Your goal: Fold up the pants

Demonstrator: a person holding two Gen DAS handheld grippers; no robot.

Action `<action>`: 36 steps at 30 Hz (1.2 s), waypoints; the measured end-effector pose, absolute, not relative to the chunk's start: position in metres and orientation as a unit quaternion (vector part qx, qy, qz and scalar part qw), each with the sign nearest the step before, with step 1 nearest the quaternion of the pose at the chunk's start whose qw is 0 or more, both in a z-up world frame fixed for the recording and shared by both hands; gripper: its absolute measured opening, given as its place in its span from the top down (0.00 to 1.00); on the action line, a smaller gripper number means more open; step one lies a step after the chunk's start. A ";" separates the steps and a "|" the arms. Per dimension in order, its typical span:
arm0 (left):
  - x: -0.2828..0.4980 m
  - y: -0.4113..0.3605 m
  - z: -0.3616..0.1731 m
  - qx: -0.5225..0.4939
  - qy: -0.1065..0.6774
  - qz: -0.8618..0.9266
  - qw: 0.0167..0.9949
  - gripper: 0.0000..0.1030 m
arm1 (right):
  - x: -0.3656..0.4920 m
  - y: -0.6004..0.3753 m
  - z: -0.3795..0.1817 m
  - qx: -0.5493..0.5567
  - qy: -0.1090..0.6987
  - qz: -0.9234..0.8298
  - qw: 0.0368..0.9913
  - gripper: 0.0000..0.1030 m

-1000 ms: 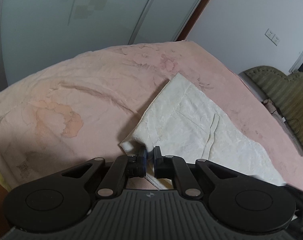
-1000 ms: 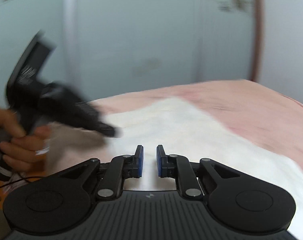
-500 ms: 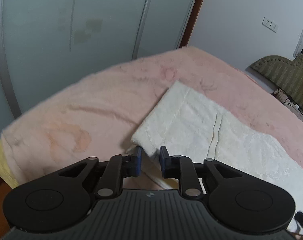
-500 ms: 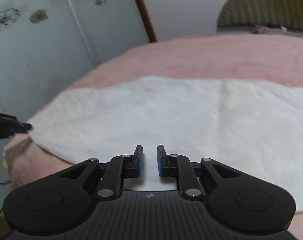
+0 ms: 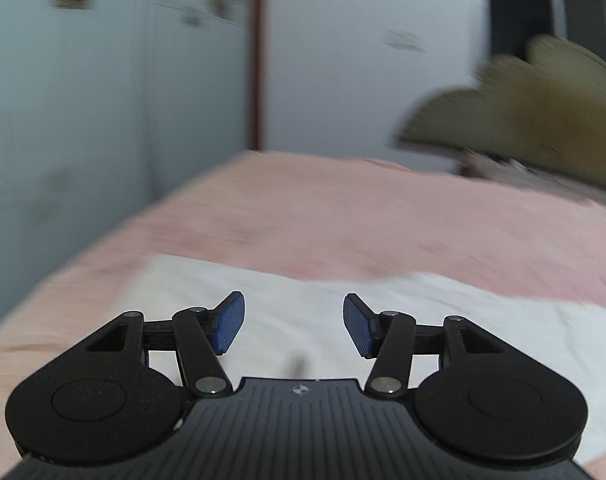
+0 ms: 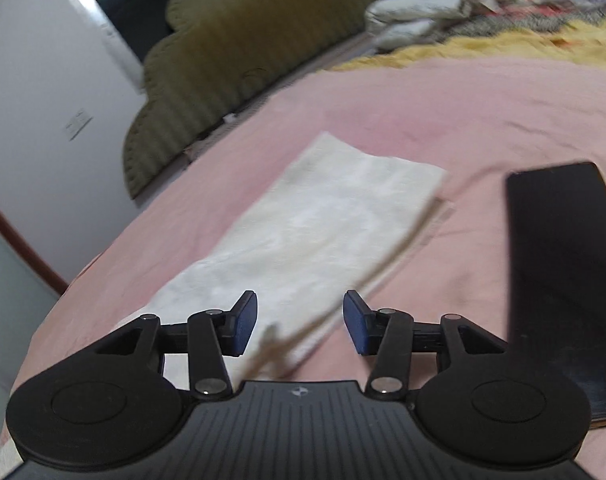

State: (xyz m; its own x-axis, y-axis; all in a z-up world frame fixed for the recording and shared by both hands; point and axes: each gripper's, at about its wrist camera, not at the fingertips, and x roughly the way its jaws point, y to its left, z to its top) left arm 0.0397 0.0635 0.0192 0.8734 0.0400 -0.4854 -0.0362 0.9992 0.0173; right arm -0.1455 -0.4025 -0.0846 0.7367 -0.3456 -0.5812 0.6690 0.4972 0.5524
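White pants (image 6: 315,224) lie flat as a long strip on the pink bedspread (image 6: 483,120), running away from my right gripper (image 6: 299,328) toward the headboard. That gripper hovers over the near end; its jaws are opening with only cloth below, nothing pinched. A thin drawstring (image 6: 271,350) trails under its fingers. In the left wrist view the pants (image 5: 383,320) spread across the lower half. My left gripper (image 5: 294,328) hangs over them, jaws opening, with nothing between the blue pads (image 5: 231,326).
A dark flat slab (image 6: 563,280) lies on the bedspread right of the pants. An olive scalloped headboard (image 6: 231,64) and piled bedding (image 6: 503,20) sit at the far end. Pale wardrobe doors (image 5: 103,120) stand beyond the bed's left edge.
Both grippers opened from nearly shut and the left let go of the pants' corner. Each swung round; the right now looks along the pants toward the headboard.
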 end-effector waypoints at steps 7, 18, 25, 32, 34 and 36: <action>0.048 -0.003 -0.006 0.103 0.244 -0.069 0.962 0.38 | -0.144 -0.424 -0.102 0.440 0.164 -0.307 0.828 0.56; 0.058 -0.004 -0.020 0.075 0.294 -0.072 0.950 0.37 | -0.128 -0.485 -0.124 0.529 0.071 -0.328 0.780 0.84; 0.064 -0.007 -0.017 0.057 0.313 -0.087 0.944 0.37 | -0.115 -0.477 -0.109 0.496 0.052 -0.316 0.807 0.88; 0.074 -0.004 -0.017 0.011 0.342 -0.089 0.936 0.37 | -0.045 -0.400 -0.051 0.320 0.107 -0.191 0.922 0.88; 0.079 -0.002 -0.016 -0.020 0.356 -0.098 0.929 0.37 | -0.024 -0.373 -0.051 0.295 0.134 -0.137 0.936 0.88; 0.086 -0.001 -0.015 -0.066 0.374 -0.120 0.917 0.37 | -0.010 -0.351 -0.057 0.295 0.158 -0.093 0.938 0.88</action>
